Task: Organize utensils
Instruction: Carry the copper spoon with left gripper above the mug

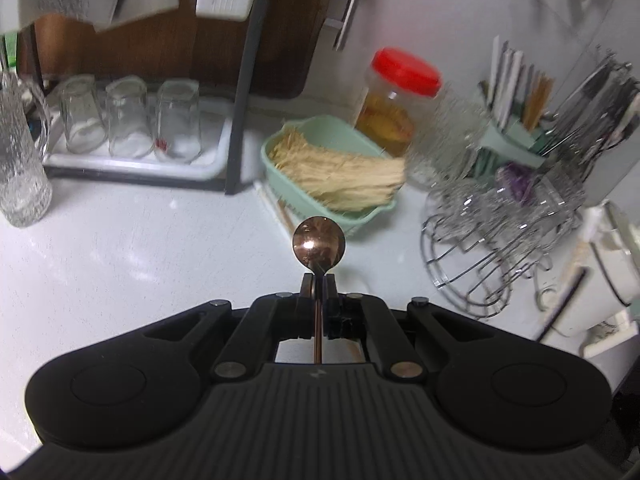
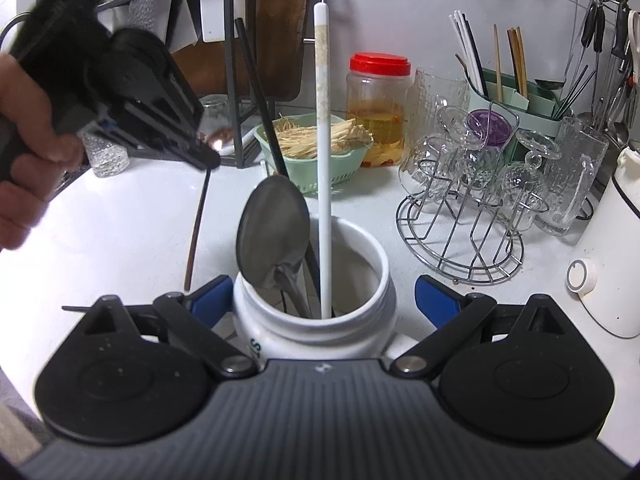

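My left gripper point(image 1: 319, 280) is shut on a copper spoon point(image 1: 319, 242), bowl pointing forward, held above the white counter; the right wrist view shows this gripper point(image 2: 208, 160) at upper left with the spoon handle point(image 2: 198, 220) hanging down. My right gripper point(image 2: 316, 300) has its blue pads point(image 2: 434, 300) closed around a white jar point(image 2: 316, 320). The jar holds a large steel spoon point(image 2: 274, 232), a white chopstick point(image 2: 323, 140) and a black chopstick point(image 2: 260, 100).
A green basket point(image 1: 320, 136) of toothpicks, a red-lidded jar point(image 1: 396, 96), a wire glass rack point(image 2: 460, 216), a green utensil caddy point(image 2: 516, 96), upturned glasses on a tray point(image 1: 132, 120), a white appliance point(image 2: 612, 260) at right.
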The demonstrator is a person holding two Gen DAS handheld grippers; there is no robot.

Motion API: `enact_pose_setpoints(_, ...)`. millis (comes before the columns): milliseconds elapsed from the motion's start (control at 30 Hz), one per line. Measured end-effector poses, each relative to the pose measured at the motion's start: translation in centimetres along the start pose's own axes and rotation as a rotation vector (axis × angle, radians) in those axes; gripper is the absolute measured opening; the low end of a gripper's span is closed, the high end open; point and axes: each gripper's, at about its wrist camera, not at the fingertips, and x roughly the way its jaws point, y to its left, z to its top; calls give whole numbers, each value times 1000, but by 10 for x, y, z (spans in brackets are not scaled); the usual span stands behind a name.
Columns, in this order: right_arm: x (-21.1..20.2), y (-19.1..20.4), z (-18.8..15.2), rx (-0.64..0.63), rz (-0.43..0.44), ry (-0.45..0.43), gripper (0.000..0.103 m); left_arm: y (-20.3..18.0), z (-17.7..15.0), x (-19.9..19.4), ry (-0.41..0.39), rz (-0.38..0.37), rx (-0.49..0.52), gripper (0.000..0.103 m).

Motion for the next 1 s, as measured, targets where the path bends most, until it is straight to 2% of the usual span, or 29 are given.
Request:
enact_pose_setpoints(100,5,-1,-1,21,29,31,99,-5,-2,-15,-25,-20,14,3)
enact_pose_setpoints(300,6,4,-4,-1,-16,34,97,-10,-5,-49,-71,-66,-7,3)
enact_pose_setpoints(400,3,9,-4,-34,-10,19,91,-16,-4,-69,-107,-94,-5,3)
enact_pose_setpoints(633,2,8,-5,-30,-12,18,91,-35,2,-114,-193,-170,19,3)
enact_pose_setpoints(1000,4,10,-2,-26,-19,32,91,-71,13,-142,-253,-286,100,3)
